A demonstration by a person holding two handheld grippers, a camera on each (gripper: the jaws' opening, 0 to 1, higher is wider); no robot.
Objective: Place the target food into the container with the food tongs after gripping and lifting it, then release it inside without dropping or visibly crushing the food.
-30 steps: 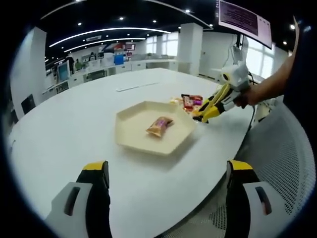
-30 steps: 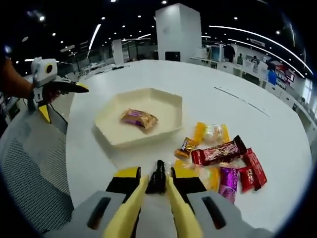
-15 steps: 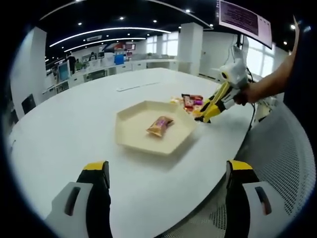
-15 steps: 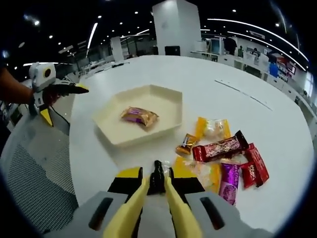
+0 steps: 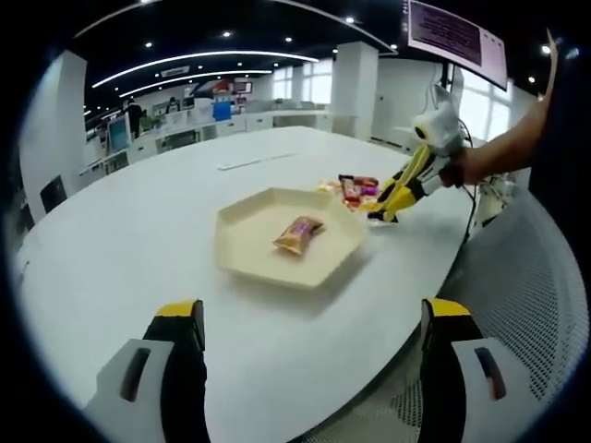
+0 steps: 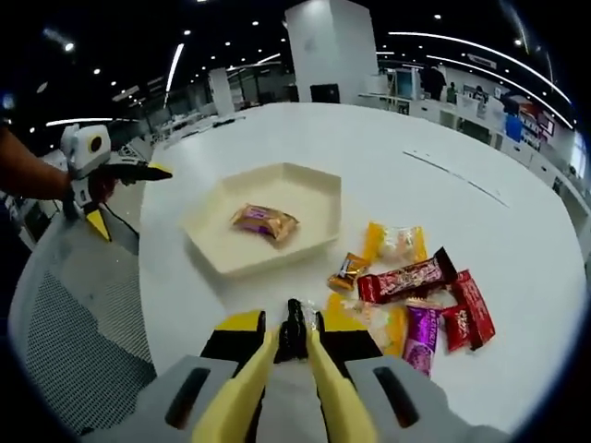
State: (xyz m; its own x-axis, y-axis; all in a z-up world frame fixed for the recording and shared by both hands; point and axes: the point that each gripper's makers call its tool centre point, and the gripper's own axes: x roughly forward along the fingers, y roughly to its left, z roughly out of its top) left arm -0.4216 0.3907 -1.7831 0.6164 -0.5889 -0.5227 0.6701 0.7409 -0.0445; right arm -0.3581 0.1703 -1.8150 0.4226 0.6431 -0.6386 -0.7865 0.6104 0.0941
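A cream hexagonal tray (image 5: 242, 242) (image 6: 300, 192) sits on the white round table and holds one orange-and-purple wrapped snack (image 5: 297, 233) (image 6: 265, 221). Beside it lies a pile of wrapped snacks (image 5: 356, 189) (image 6: 417, 288) in red, yellow, purple and gold. My right gripper (image 6: 294, 325) is shut on a small dark piece at the pile's near edge, just above the tabletop. In the left gripper view, that right gripper (image 5: 383, 214) points down at the pile, with a hand holding it. My left gripper (image 5: 312, 318) stands wide open with nothing between its fingers, short of the tray. It shows as the left gripper (image 6: 125, 198) off the table's edge.
A grey mesh chair (image 5: 526, 305) (image 6: 74, 341) stands by the table's near edge. A thin flat strip (image 5: 254, 162) (image 6: 462, 180) lies on the table beyond the tray. Desks, pillars and a hanging screen (image 5: 452, 32) are far behind.
The right gripper has tilted up a little over the pile, still shut on the dark piece. The left gripper and the snack in the tray have not moved.
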